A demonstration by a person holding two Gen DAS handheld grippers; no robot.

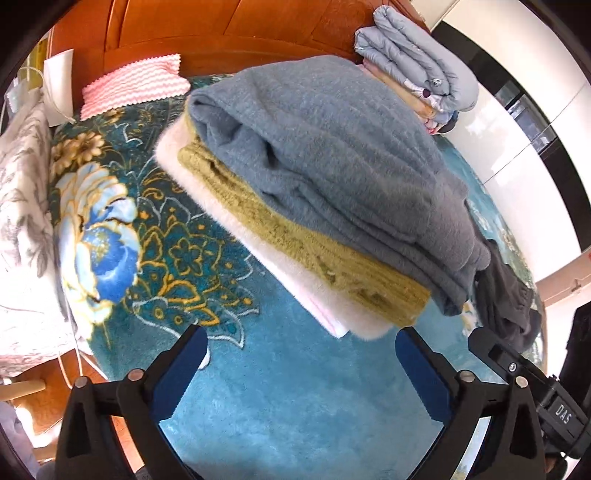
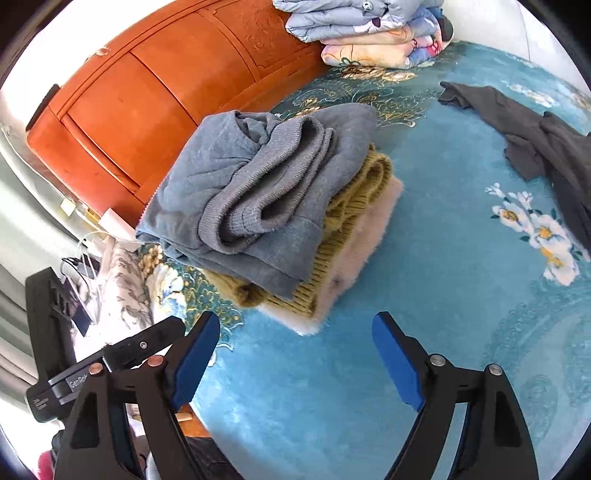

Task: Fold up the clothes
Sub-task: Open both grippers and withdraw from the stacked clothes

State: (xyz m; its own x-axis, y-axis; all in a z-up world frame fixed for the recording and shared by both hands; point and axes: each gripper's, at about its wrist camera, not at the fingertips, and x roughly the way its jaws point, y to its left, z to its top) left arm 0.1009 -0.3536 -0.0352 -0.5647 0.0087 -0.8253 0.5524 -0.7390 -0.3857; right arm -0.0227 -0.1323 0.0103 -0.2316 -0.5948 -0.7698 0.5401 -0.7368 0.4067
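A stack of folded clothes lies on the teal floral bedspread (image 1: 280, 398): a grey-blue sweater (image 1: 332, 162) on top, an olive knit (image 1: 295, 240) under it, a white fluffy garment (image 1: 236, 221) at the bottom. The stack also shows in the right wrist view, with the grey-blue sweater (image 2: 258, 192), olive knit (image 2: 351, 221) and white garment (image 2: 362, 243). A dark grey garment (image 2: 546, 140) lies unfolded to the right; it also shows in the left wrist view (image 1: 506, 295). My left gripper (image 1: 301, 343) is open and empty, just short of the stack. My right gripper (image 2: 295, 328) is open and empty, also in front of the stack.
An orange wooden headboard (image 2: 147, 96) stands behind the bed. Folded quilts (image 2: 369, 33) are piled at the far corner. A pink striped pillow (image 1: 136, 85) and a grey-patterned cloth (image 1: 22, 177) lie at the left. Cables and devices (image 2: 81, 266) sit beside the bed.
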